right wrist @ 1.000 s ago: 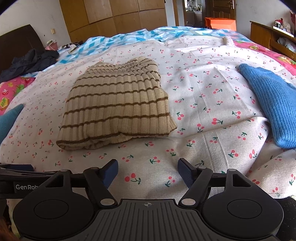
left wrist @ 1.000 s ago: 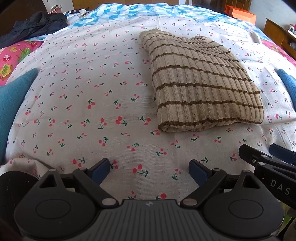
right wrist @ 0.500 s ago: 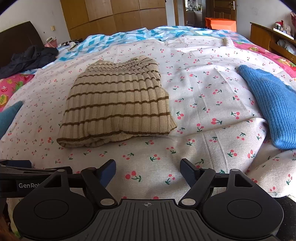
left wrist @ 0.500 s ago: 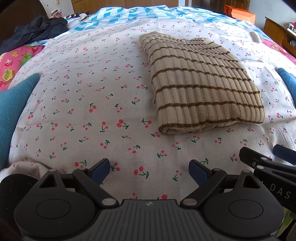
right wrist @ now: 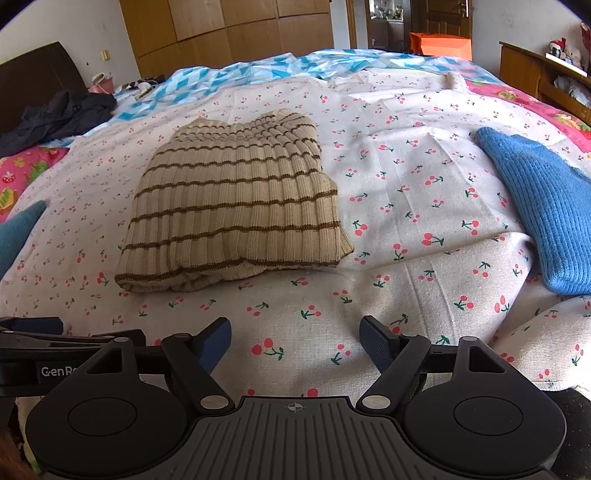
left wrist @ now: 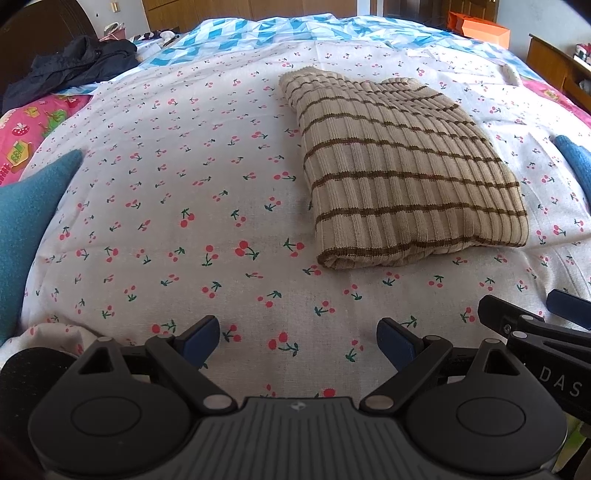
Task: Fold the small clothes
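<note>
From the left wrist camera, the left gripper (left wrist: pixel 298 342) sits at six o'clock with its blue-padded jaws spread wide and nothing between them, only the cherry-print sheet (left wrist: pixel 177 206) below. The folded striped sweater (left wrist: pixel 399 177) lies flat on that sheet toward one o'clock, well apart from the jaws. A teal garment (left wrist: pixel 26 221) shows at nine o'clock, a dark jacket (left wrist: pixel 74 66) at eleven o'clock, and an orange bag (left wrist: pixel 480 29) at one o'clock near the far edge. Part of the right gripper (left wrist: pixel 539 325) pokes in at four o'clock. From the right wrist camera, the right gripper (right wrist: pixel 295 343) is at six o'clock, its jaws wide apart and empty over the sheet (right wrist: pixel 406 177). The sweater (right wrist: pixel 236 206) rests toward eleven o'clock, clear of the jaws. A blue knitted garment (right wrist: pixel 539 206) lies at three o'clock, the jacket (right wrist: pixel 55 114) at ten o'clock, a wooden wardrobe (right wrist: pixel 229 29) at twelve o'clock, and the left gripper's arm (right wrist: pixel 44 343) at eight o'clock.
</note>
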